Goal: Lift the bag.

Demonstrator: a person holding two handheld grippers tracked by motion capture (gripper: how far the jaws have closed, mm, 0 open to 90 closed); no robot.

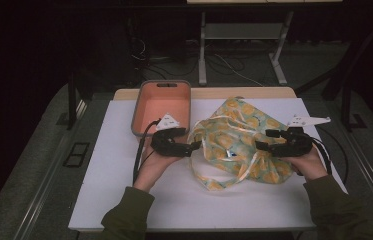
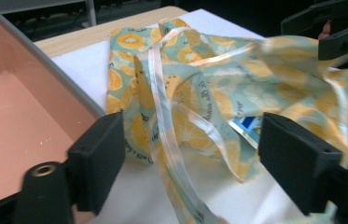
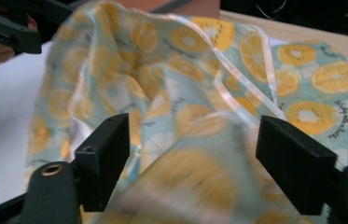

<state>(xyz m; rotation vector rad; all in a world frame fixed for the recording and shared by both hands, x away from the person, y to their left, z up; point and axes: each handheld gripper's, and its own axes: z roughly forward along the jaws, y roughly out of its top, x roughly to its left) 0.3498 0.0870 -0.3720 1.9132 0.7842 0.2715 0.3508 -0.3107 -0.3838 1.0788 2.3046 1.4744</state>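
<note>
In the high view the left gripper (image 1: 192,146) sat left of centre and the right gripper (image 1: 263,145) right of centre, both pointing inward at the fruit-print cloth (image 1: 241,135) spread across the middle of the white table (image 1: 124,190). The left gripper's fingers (image 2: 98,158) stood wide apart at the bottom of its own view, with a pale ribbon strap (image 2: 162,107) and the cloth's hem lying in the gap between them but pressed by neither pad. The right gripper's fingers (image 3: 104,156) stood equally wide at the bottom of their view; a blurred fold of the cloth lay between and under them, not pinched. A small blue patch (image 2: 246,125) peeked from inside the cloth's folds at centre right of the left gripper view. The grey-rimmed bin (image 1: 139,107) with the salmon-pink inside sat at upper centre left of the high view, just beside the cloth, holding nothing visible.
</note>
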